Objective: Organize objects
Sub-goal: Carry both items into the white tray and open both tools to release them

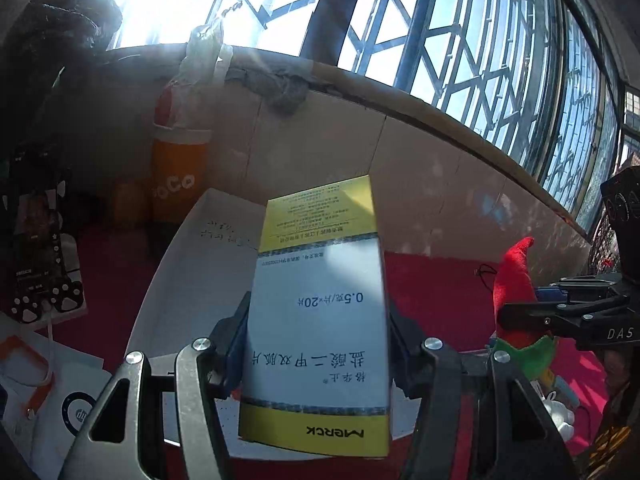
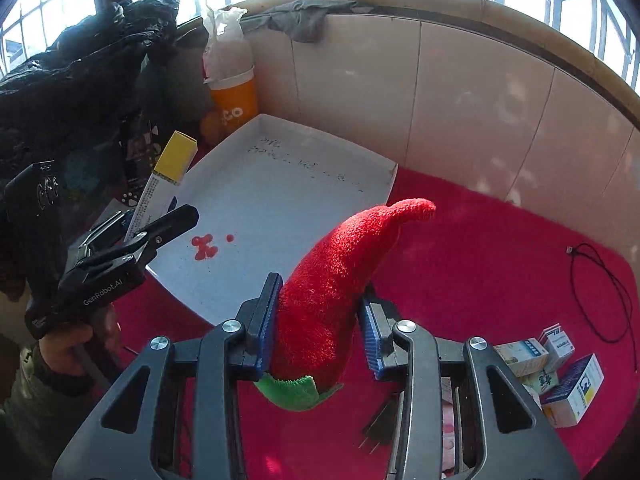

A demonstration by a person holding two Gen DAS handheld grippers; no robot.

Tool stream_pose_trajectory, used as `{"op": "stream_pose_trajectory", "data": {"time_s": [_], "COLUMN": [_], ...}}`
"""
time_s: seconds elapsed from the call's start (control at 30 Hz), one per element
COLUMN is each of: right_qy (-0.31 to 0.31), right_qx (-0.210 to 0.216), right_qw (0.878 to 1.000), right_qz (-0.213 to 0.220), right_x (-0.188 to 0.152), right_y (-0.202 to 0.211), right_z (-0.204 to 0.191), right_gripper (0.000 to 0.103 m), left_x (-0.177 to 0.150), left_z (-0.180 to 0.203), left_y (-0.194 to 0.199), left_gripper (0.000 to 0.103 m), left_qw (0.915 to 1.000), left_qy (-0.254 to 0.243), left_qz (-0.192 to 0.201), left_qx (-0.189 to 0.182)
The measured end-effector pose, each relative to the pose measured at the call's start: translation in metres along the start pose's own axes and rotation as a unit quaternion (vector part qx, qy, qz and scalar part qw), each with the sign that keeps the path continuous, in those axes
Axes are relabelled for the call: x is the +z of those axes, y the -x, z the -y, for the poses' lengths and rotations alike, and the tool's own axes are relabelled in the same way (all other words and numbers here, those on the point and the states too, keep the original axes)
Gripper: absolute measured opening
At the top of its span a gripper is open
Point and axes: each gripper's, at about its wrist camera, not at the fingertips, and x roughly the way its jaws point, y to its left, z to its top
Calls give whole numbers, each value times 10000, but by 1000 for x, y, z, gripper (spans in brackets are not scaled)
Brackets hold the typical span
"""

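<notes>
My left gripper (image 1: 318, 320) is shut on a white and yellow medicine box (image 1: 320, 320), its blue pads pressing the box's two long sides. The box stands upright over the near edge of a white tray (image 1: 200, 260). In the right wrist view the same box (image 2: 168, 176) sticks up from the left gripper (image 2: 160, 220) at the tray's (image 2: 300, 184) left edge. My right gripper (image 2: 320, 292) is shut on a red plush chili pepper (image 2: 340, 264) with a green stem, held over the tray's near right corner. From the left wrist view, the chili (image 1: 514, 280) and right gripper (image 1: 520, 316) appear at the right.
Small red beads (image 2: 206, 246) lie in the tray. Several medicine boxes (image 2: 560, 368) and a black cable (image 2: 600, 292) lie on the red cloth (image 2: 480, 260) to the right. An orange cup (image 2: 234, 96) and a black bag (image 2: 80, 80) stand behind the tray against a tiled wall.
</notes>
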Motion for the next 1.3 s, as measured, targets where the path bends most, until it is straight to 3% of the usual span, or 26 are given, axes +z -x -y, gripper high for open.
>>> {"op": "stream_pose_trajectory", "data": {"time_s": [0.37,0.43,0.47,0.5,0.53,0.57,0.67,0.8,0.9,1.07,1.2,1.27,1.3], "right_qy": [-87,92,198,260,270,213,-73,15,289,432,524,272,178], "right_qx": [86,168,40,-145,-246,-222,34,109,55,-108,-480,-304,-317], "right_qw": [9992,9986,9983,9980,9977,9980,9973,9947,9950,9928,9909,9912,9931], "right_qz": [-388,-489,-542,-558,-564,-556,-730,-1019,-950,-1111,-1142,-1262,-1114], "right_x": [33,41,43,43,42,39,26,4,-5,-16,-38,-48,-50], "right_y": [-92,-102,-107,-110,-112,-113,-119,-132,-133,-130,-123,-122,-118], "right_z": [-18,-23,-25,-26,-26,-23,-15,-16,-23,-29,-29,-20,-15], "right_gripper": [37,43,52,71,79,83,83,83,83,83,83,84,83], "left_x": [14,19,21,21,21,20,15,12,11,-6,-21,-26,-27], "left_z": [-16,-17,-17,-18,-20,-22,-29,-48,-69,-88,-72,-62,-58], "left_y": [-20,-25,-29,-31,-32,-30,-16,-6,-17,-47,-66,-75,-78], "left_gripper": [59,61,63,77,89,89,89,89,89,89,89,89,89], "left_qw": [9995,9996,9994,9990,9985,9982,9949,9838,9836,9816,9853,9875,9883], "left_qy": [322,286,259,259,287,312,357,475,752,1220,1040,897,845], "left_qz": [-7,-44,-130,-216,-251,-189,222,630,517,-120,-394,-488,-531], "left_qx": [-28,60,173,300,404,472,918,1611,1558,1463,1296,1201,1150]}}
